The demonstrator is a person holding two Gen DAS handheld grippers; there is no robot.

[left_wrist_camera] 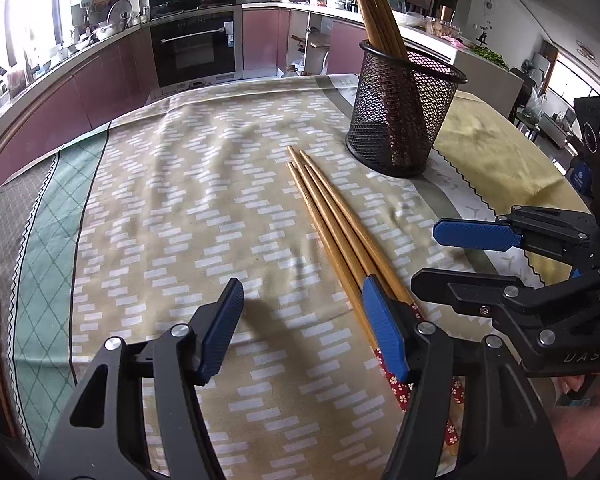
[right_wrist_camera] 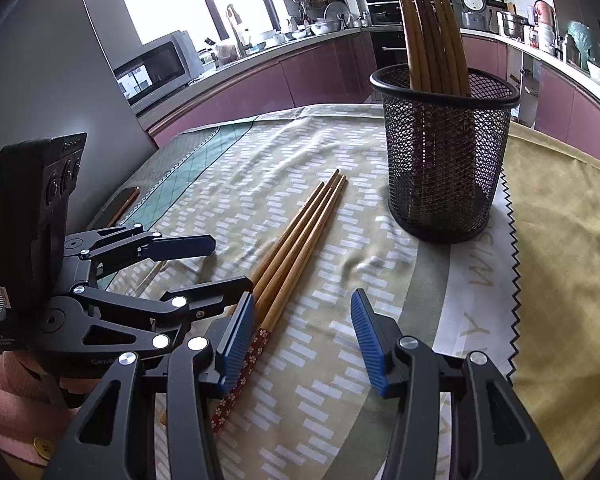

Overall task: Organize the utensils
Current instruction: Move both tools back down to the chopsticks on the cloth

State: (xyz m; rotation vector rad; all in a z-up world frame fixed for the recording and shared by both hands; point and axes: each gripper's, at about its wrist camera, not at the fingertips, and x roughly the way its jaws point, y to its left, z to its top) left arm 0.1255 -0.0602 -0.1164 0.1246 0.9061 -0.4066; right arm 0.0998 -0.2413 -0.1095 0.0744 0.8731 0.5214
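Several wooden chopsticks (left_wrist_camera: 340, 220) with red flowered handle ends lie side by side on the patterned tablecloth (left_wrist_camera: 180, 200). Just behind them stands a black mesh cup (left_wrist_camera: 404, 116) with several more chopsticks upright in it. My left gripper (left_wrist_camera: 302, 328) is open and low over the cloth, its right pad (left_wrist_camera: 384, 332) over the loose chopsticks' handle ends. The right gripper (left_wrist_camera: 432, 256) shows on their other side. In the right wrist view my right gripper (right_wrist_camera: 303, 340) is open, its left pad (right_wrist_camera: 236, 344) beside the chopsticks (right_wrist_camera: 300, 240). The left gripper (right_wrist_camera: 228, 264) and the cup (right_wrist_camera: 444, 160) also show. Nothing is held.
A yellow cloth (right_wrist_camera: 560, 240) with a zigzag edge covers the table's right side. A dark flat object (right_wrist_camera: 120, 204) lies at the table's left edge. Pink kitchen cabinets and an oven (left_wrist_camera: 196, 48) run behind the table. A pink sleeve (right_wrist_camera: 12, 400) shows at lower left.
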